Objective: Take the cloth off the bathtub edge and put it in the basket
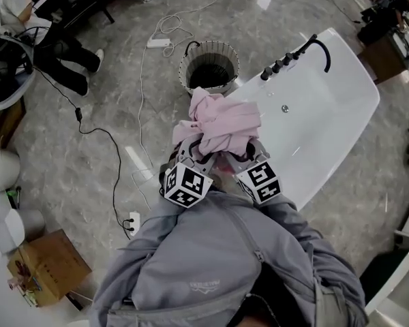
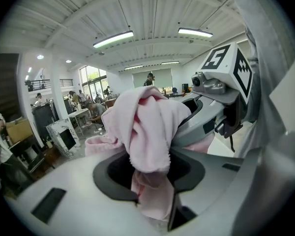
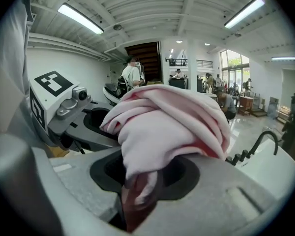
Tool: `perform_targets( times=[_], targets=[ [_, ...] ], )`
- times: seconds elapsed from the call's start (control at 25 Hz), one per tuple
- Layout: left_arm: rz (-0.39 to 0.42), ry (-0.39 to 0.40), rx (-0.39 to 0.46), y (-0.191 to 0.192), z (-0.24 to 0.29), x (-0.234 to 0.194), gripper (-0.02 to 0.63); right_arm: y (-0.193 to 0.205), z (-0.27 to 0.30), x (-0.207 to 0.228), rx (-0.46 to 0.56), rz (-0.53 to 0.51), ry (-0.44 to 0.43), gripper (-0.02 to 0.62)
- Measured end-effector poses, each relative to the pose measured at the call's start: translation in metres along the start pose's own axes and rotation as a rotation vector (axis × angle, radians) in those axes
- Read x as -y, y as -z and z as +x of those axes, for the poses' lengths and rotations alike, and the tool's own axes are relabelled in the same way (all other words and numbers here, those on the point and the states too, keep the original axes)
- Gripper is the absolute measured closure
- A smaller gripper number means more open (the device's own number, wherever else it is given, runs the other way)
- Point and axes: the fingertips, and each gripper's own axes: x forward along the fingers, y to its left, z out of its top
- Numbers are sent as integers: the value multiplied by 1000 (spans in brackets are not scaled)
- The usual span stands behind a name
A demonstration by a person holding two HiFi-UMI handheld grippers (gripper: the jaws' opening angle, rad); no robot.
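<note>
Above the near rim of the white bathtub (image 1: 327, 107), the pink cloth (image 1: 218, 125) hangs bunched between both grippers, clear of the tub. The fingers of the left gripper (image 2: 150, 181) are pinched narrow on one fold; those of the right gripper (image 3: 137, 191) clamp another fold the same way. The basket (image 1: 184, 70) stands on the floor (image 1: 109, 121) just beyond, beside the tub's end. If one side let go early, the cloth would likely swing and miss the opening. A trailing fold could also catch the rim and tip the light basket. The floor is glossy grey stone, with cables (image 1: 142, 80) and a power strip (image 1: 159, 43) near the basket. Around it lies an open workshop under strip lights.
</note>
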Motion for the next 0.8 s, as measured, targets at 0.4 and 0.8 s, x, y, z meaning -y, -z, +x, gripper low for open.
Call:
perform_targets(
  times=[0.4,0.8],
  targets=[
    [-112,-246,42,-3,-33,-38,457,-45,21,-18,50,-165,-151,459],
    [-223,-434,50,30,-79,-121,460,-102,94,-61,86,-267,-298,459]
  ],
)
